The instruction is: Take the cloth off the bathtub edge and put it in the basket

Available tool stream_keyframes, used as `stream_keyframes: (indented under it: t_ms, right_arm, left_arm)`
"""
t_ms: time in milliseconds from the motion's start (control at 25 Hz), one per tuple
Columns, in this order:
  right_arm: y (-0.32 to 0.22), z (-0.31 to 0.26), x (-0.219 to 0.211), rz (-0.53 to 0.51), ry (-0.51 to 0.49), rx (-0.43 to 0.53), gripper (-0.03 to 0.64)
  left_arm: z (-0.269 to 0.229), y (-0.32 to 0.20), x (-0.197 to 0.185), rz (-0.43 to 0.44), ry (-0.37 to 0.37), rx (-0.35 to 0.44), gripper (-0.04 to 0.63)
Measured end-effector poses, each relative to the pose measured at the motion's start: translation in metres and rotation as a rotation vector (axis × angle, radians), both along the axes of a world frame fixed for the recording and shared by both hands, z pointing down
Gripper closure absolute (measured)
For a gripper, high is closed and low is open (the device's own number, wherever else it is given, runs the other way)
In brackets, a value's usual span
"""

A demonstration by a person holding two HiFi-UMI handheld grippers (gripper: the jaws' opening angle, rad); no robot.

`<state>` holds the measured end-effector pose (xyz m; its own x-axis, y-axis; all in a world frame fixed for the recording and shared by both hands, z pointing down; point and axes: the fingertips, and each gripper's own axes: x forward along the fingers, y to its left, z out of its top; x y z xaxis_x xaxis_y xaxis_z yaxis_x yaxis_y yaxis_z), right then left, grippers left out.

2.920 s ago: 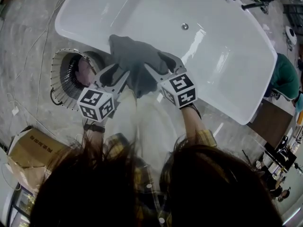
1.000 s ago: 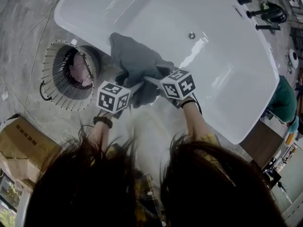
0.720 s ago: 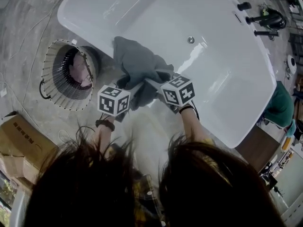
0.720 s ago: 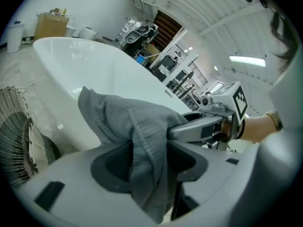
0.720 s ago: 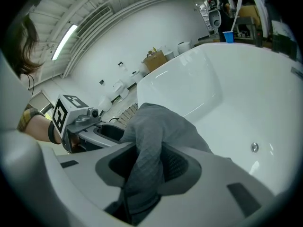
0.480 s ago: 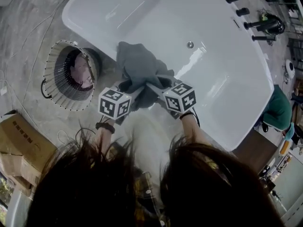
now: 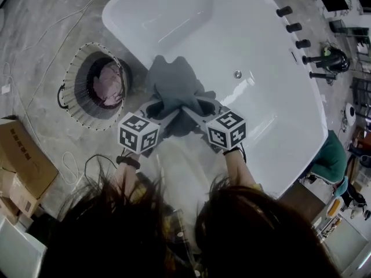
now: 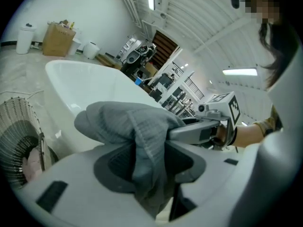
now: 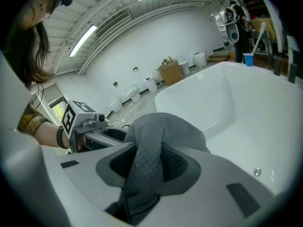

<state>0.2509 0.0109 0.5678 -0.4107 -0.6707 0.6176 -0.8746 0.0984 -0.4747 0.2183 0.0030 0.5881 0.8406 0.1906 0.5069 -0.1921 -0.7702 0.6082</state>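
Two grippers: the left gripper [image 7: 156,107] [image 8: 150,163] and the right gripper [image 7: 195,107] [image 9: 146,168] sit side by side at the near rim of the bathtub [image 7: 191,22], both pointing toward it.
Left jaws: have just been closing; the pads pinch a fold of the grey cloth [image 7: 174,84] [image 8: 125,122] [image 9: 163,126], which hangs down between them.
Right jaws: likewise closed in on a fold of the same cloth, gripping it.
Cloth's place: bunched between both grippers over the bathtub's near rim; whether it touches the rim cannot be told.
Floor: the basket [image 7: 72,94] stands just outside the bathtub's near wall, to the cloth's left in the head view, with a pink item [image 7: 109,86] inside; a cardboard box [image 7: 23,161] lies farther from the bathtub.
Bathtub inside: white, with a drain [image 7: 237,74] in its bottom.
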Motion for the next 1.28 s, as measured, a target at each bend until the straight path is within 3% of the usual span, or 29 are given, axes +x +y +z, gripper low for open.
stream_keyframes:
  t_ms: [520,1040,1280]
  right_arm:
    - [-0.094,-0.026,-0.08,-0.267,0.033,0.083,0.476]
    - [-0.174,-0.025,-0.207,-0.404,0.024,0.092,0.477]
    - [-0.205,-0.02,-0.263,-0.429,-0.009,0.097,0.477]
  left_arm:
    - [-0.024,-0.086,-0.08,-0.3,0.078,0.056,0.4]
    - [-0.021,-0.159,-0.207,-0.487,0.091,0.027,0.408]
    - [-0.018,-0.189,-0.263,-0.523,0.074,0.045,0.411]
